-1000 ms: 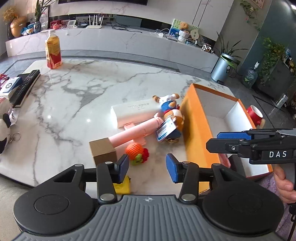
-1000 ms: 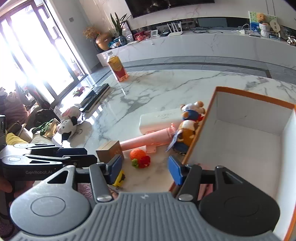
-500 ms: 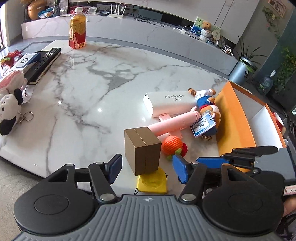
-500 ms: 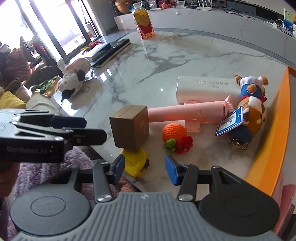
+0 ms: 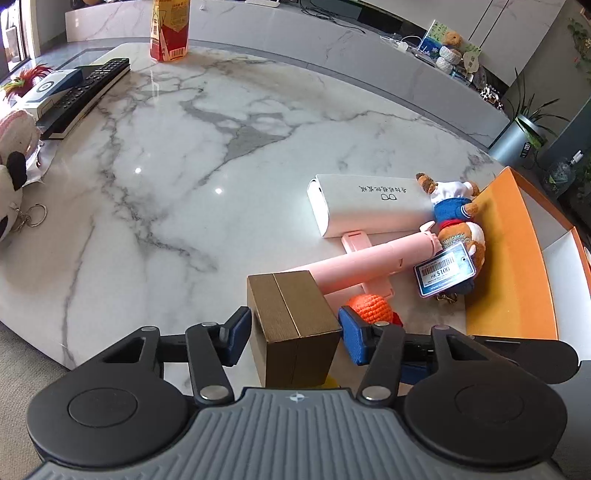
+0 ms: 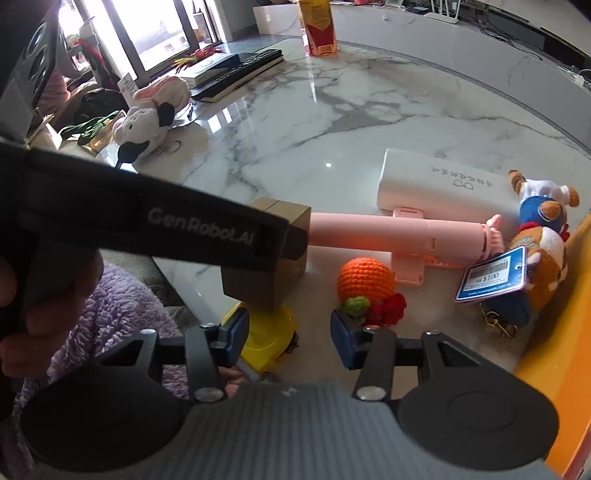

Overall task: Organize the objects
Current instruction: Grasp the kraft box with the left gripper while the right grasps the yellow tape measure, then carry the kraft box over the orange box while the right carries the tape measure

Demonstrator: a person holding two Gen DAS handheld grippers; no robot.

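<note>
A brown cardboard box point(image 5: 291, 321) stands at the near table edge, between the open fingers of my left gripper point(image 5: 293, 338), which do not touch it. It also shows in the right wrist view point(image 6: 284, 236), partly behind the left gripper's body. My right gripper point(image 6: 286, 338) is open and empty over a yellow tape measure point(image 6: 267, 332). Beside them lie an orange crochet ball point(image 6: 365, 278), a pink handheld fan point(image 5: 369, 264), a white case point(image 5: 369, 206), two plush bears with a price tag point(image 5: 456, 229), and the orange storage box point(image 5: 513, 258) to the right.
A drink bottle point(image 5: 170, 29), remote control point(image 5: 85, 92) and small boxed item point(image 5: 44, 88) are at the far left of the marble table point(image 5: 184, 155). A cow plush with a keyring point(image 6: 147, 122) lies at the left edge. A purple fluffy cushion point(image 6: 122, 306) is below the table edge.
Both grippers have moved left and closer to the table. My left gripper now brackets the brown box. My right gripper has come away from the orange storage box to the yellow tape measure.
</note>
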